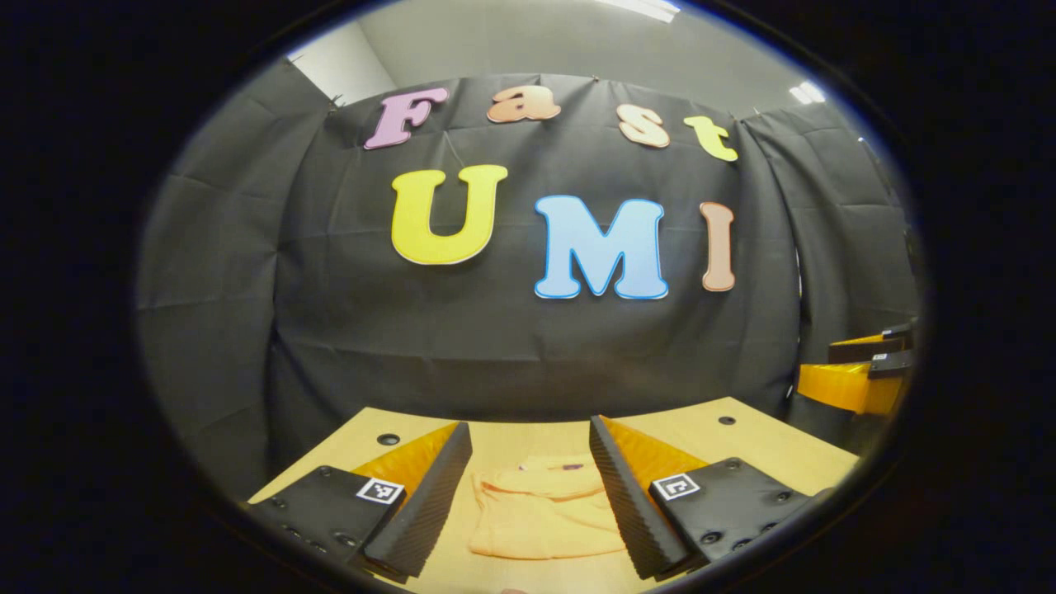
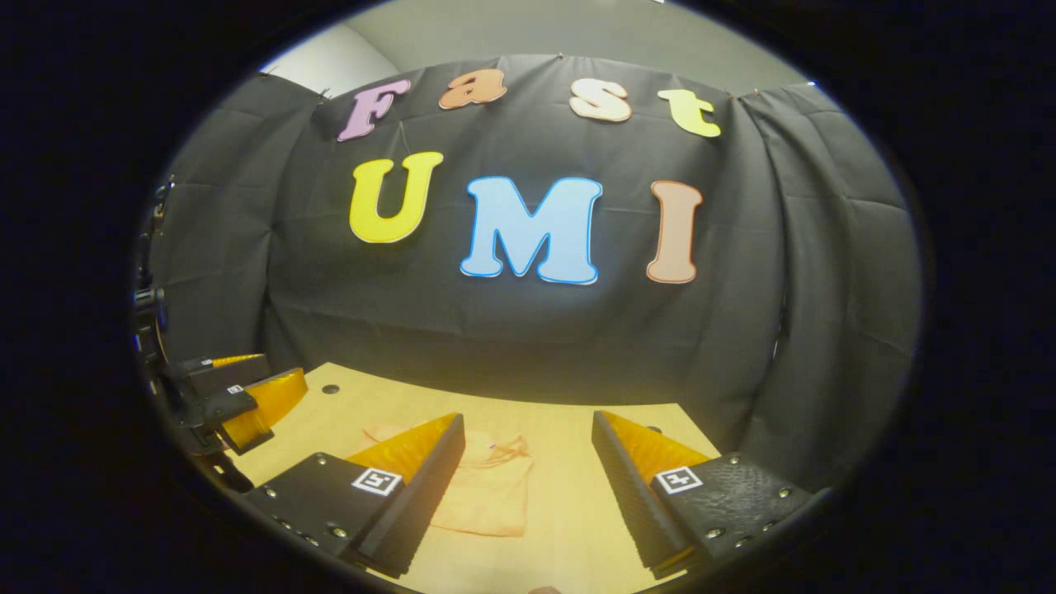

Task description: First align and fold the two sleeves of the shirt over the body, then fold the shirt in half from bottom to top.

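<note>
Folded shirt lies on the table, both grippers are wide open and hold nothing.

In the left gripper view the left gripper (image 1: 528, 495) has its fingers spread far apart, and the peach shirt (image 1: 540, 511) lies flat on the wooden table (image 1: 742, 441) between them, touching neither. In the right gripper view the right gripper (image 2: 528, 495) is equally wide; the shirt (image 2: 487, 491) lies just beside its left finger (image 2: 417, 487), partly behind it.

The pale orange shirt (image 1: 540, 511) lay folded into a compact bundle, flat on the table, ahead of and below my tongs.
</note>
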`<state>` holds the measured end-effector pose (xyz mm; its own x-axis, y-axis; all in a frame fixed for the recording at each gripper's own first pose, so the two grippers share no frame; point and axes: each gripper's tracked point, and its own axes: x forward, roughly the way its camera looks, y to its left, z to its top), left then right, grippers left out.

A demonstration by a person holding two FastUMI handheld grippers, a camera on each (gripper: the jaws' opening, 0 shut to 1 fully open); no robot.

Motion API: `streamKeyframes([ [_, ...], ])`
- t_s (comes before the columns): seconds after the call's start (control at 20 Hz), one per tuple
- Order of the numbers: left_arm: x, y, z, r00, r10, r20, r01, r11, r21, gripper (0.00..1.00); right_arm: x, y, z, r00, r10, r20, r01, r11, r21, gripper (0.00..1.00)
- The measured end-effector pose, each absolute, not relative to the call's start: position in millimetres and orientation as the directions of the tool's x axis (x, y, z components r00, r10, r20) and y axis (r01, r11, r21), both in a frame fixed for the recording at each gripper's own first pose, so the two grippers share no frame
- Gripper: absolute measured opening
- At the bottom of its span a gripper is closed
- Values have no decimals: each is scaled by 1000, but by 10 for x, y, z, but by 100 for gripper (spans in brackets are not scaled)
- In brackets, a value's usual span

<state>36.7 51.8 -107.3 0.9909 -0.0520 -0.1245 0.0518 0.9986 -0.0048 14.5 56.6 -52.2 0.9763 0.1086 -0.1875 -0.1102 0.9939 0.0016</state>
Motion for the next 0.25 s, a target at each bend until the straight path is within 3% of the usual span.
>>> streamKeyframes([
  [0.25, 365, 489, -1058, 989, -95, -117, 96, 995, 8, 94, 63, 561, -463, 982, 72, -176, -69, 997, 22, 96],
])
